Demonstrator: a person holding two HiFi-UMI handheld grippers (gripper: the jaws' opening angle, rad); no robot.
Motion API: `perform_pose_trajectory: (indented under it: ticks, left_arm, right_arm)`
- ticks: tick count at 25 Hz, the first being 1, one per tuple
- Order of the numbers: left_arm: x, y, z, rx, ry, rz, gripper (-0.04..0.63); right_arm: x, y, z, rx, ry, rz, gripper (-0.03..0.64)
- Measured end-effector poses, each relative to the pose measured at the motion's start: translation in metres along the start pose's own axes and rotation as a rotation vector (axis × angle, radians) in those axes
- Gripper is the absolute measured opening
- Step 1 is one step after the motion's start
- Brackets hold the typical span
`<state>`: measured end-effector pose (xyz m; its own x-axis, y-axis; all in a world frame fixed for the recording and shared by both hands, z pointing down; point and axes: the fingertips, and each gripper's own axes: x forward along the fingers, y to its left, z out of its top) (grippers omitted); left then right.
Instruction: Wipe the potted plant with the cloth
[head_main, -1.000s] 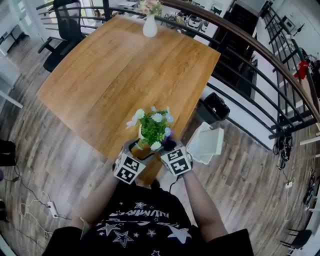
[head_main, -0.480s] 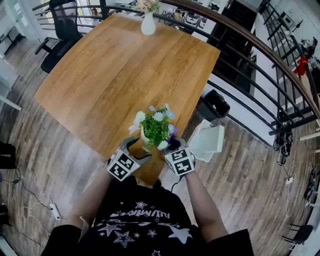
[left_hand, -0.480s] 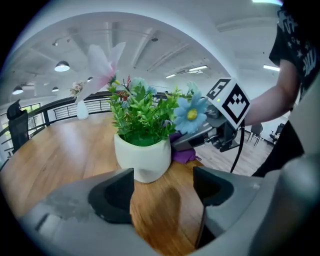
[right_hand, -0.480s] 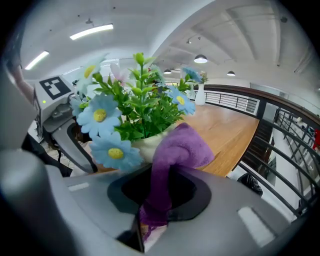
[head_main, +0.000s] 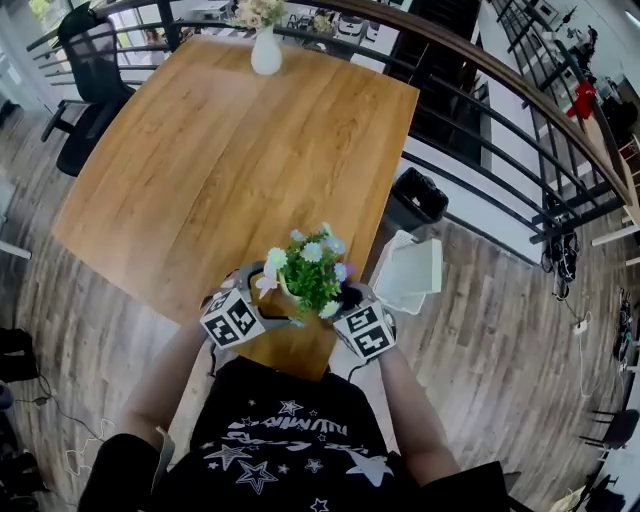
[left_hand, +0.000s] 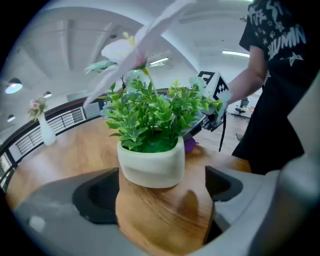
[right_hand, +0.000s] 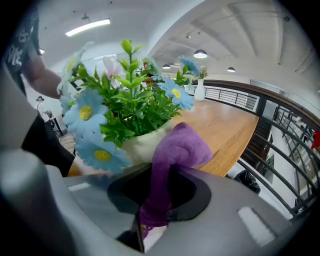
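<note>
1. Head view: the potted plant (head_main: 308, 270) stands upright at the near edge of the wooden table (head_main: 220, 150), right between the left gripper (head_main: 266, 298) and the right gripper (head_main: 347, 298). One claw sits on each side of it.
2. Left gripper view: the left gripper's (left_hand: 160, 192) jaws are wide and opening. The white pot (left_hand: 150, 167) sits just ahead of the gap and I can't see either pad touching it. The stems point straight up, so the long axis is vertical.
3. Right gripper view: the right gripper (right_hand: 157, 192) is clamped on the purple cloth (right_hand: 175, 152). The cloth runs lengthwise out from the jaws, with its bunched end up against the pot's side, under the blue flowers (right_hand: 92, 132).
</note>
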<state>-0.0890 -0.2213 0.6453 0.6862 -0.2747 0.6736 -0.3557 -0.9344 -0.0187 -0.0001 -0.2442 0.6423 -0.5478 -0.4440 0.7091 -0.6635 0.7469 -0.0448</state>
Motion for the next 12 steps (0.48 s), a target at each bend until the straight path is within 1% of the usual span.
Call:
perform_pose_trajectory:
  ticks: [8, 10, 12]
  left_arm:
    - [0.019, 0.031, 0.010, 0.214, -0.030, -0.091, 0.548]
    - [0.023, 0.033, 0.011, 0.247, -0.032, -0.113, 0.545]
    - [0.025, 0.033, 0.011, 0.264, -0.030, -0.142, 0.545]
  right_arm:
    - [0.005, -0.010, -0.005, 0.044, 0.008, -0.004, 0.086]
    - [0.006, -0.010, -0.006, 0.047, 0.013, -0.011, 0.086]
    - [0.008, -0.010, -0.006, 0.030, 0.023, -0.020, 0.086]
